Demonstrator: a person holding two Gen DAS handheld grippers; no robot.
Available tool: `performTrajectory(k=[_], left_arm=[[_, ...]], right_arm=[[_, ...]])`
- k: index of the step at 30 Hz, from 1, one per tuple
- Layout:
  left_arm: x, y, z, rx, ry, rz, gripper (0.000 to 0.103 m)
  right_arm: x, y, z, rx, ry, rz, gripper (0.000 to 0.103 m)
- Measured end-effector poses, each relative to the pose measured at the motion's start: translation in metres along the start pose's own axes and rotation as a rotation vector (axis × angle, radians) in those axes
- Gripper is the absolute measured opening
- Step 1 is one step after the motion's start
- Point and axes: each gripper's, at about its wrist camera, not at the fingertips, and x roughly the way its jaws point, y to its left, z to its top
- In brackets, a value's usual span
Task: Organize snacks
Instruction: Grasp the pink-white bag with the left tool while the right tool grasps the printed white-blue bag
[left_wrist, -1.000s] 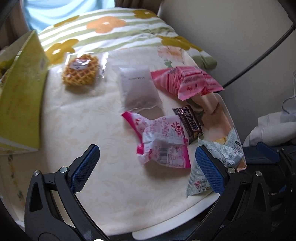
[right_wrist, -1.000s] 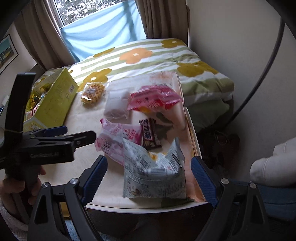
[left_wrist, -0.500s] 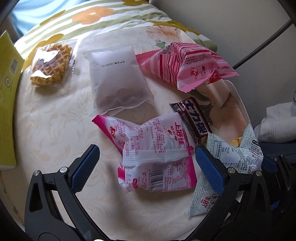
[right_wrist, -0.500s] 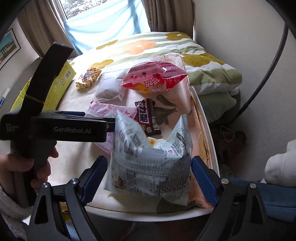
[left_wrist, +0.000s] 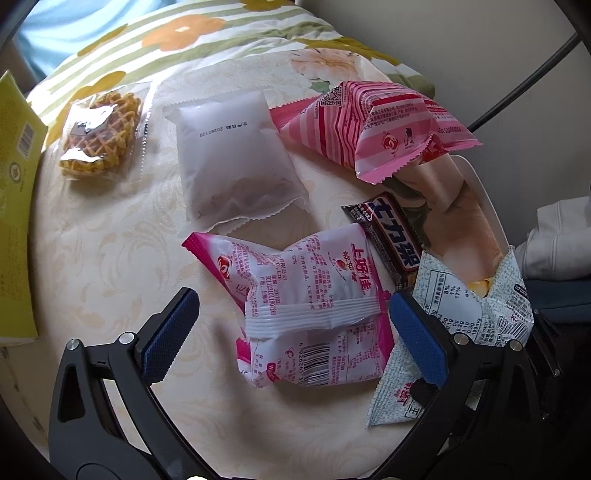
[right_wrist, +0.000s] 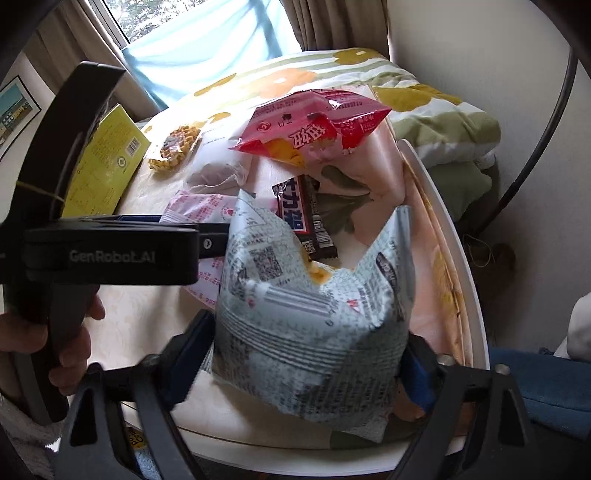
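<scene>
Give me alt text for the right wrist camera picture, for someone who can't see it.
The right gripper is closing around a white-and-grey printed snack bag at the near edge of a round white table. Behind it lie a dark chocolate bar, a red snack packet, a wrapped waffle and a yellow box. The left gripper, held in a hand, reaches in from the left.

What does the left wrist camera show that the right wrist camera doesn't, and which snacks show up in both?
Only the left wrist view shows the left claw open, straddling the pink-and-white snack packet. Only the right wrist view shows the window, a hand holding the left tool, and the right claw closing around the grey-white printed bag. Both show the waffle in clear wrap, dark chocolate bar, pink striped bag and yellow box.
</scene>
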Motion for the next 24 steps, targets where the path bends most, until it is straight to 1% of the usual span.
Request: performTrajectory(k=[1, 3, 7, 10, 12, 14, 15, 16, 17, 19, 20, 22, 24], left_arm=[[0.001, 0.0, -0.001, -0.002, 0.004, -0.008, 0.102], [0.002, -0.002, -0.003, 0.003, 0.007, -0.01, 0.102], [0.007, -0.007, -0.006, 0.014, 0.012, 0.005, 0.102], [0.013, -0.011, -0.007, 0.023, 0.018, 0.033, 0.101], [0.015, -0.014, -0.008, 0.035, 0.011, 0.06, 0.099], [0.016, -0.016, -0.009, 0.042, 0.005, 0.06, 0.097], [0.014, -0.016, -0.012, 0.045, -0.003, 0.06, 0.093], [0.013, -0.017, -0.012, 0.05, -0.009, 0.065, 0.086], [0.012, -0.018, -0.013, 0.057, -0.015, 0.071, 0.082], [0.008, -0.02, -0.014, 0.073, -0.019, 0.061, 0.069], [0.007, -0.02, -0.014, 0.078, -0.018, 0.055, 0.067], [0.005, -0.02, -0.015, 0.087, -0.019, 0.049, 0.059], [0.002, -0.02, -0.016, 0.09, -0.019, 0.041, 0.055]], right_arm=[[-0.002, -0.001, 0.0, 0.004, -0.007, 0.004, 0.075], [-0.005, -0.001, -0.002, 0.009, -0.021, -0.001, 0.073], [-0.011, -0.008, -0.004, 0.03, -0.04, -0.004, 0.072], [-0.014, -0.01, -0.003, 0.036, -0.046, 0.0, 0.072], [-0.014, -0.01, -0.002, 0.029, -0.046, -0.01, 0.072], [-0.014, -0.012, -0.003, 0.033, -0.046, -0.007, 0.072], [-0.014, -0.013, -0.003, 0.038, -0.046, -0.003, 0.072], [-0.014, -0.012, -0.003, 0.037, -0.045, -0.001, 0.072], [-0.014, -0.012, -0.003, 0.033, -0.045, -0.002, 0.072], [-0.014, -0.011, -0.004, 0.026, -0.046, 0.003, 0.072], [-0.014, -0.01, -0.004, 0.022, -0.046, 0.003, 0.072], [-0.013, -0.009, -0.004, 0.017, -0.046, 0.006, 0.072], [-0.013, -0.008, -0.003, 0.014, -0.047, 0.008, 0.072]])
